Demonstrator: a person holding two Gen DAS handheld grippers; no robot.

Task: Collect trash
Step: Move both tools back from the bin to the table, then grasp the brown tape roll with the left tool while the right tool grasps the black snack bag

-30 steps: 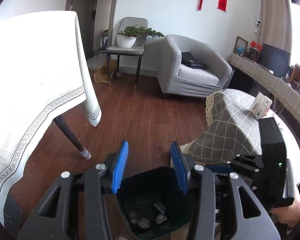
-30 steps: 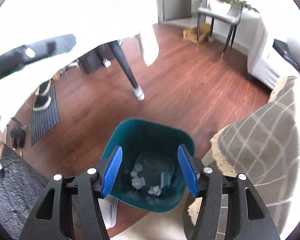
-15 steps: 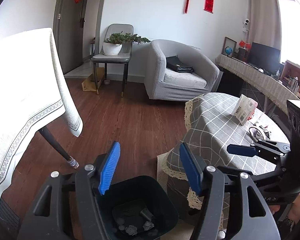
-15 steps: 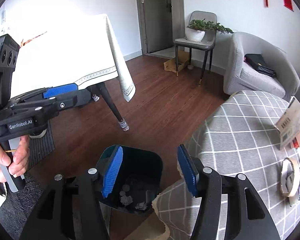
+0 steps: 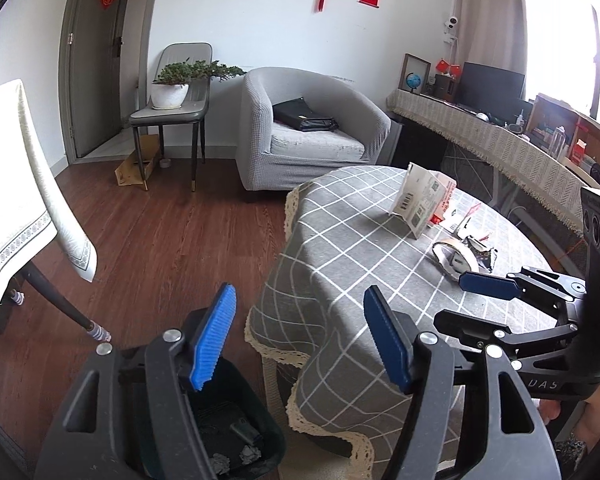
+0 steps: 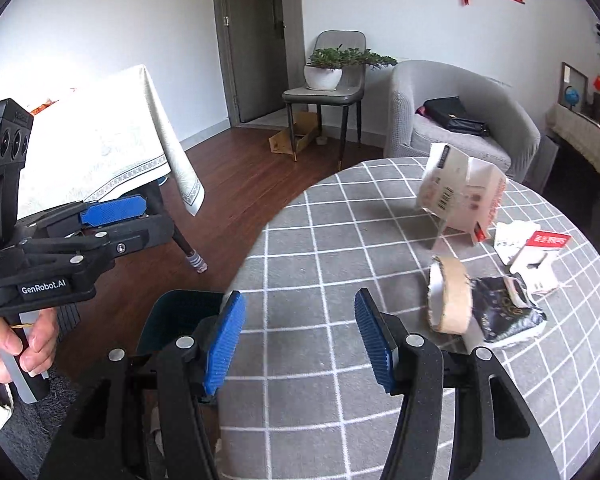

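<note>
A dark green bin [image 5: 236, 440] with crumpled scraps in it stands on the floor beside the round table [image 6: 320, 240], which has a grey checked cloth. On the cloth lie a torn white carton [image 6: 460, 196], a cardboard tape core [image 6: 450, 300], a black wrapper [image 6: 504, 312] and a red-and-white packet [image 6: 540, 252]. My left gripper [image 5: 300, 296] hangs over the bin and the table's edge; its jaws are opening with nothing between them. Over the cloth, short of the tape core, my right gripper [image 6: 300, 300] stands open and holds nothing.
A table with a long white cloth [image 5: 16, 184] and dark legs stands at the left. Behind are a grey armchair [image 5: 308, 132] with a black bag, a chair holding a potted plant [image 5: 176, 92] and a long sideboard [image 5: 480, 132]. Wooden floor lies between.
Both views have swung up and right from looking into the bin to the round table. The bin has slid to the lower left. The left jaws have widened.
</note>
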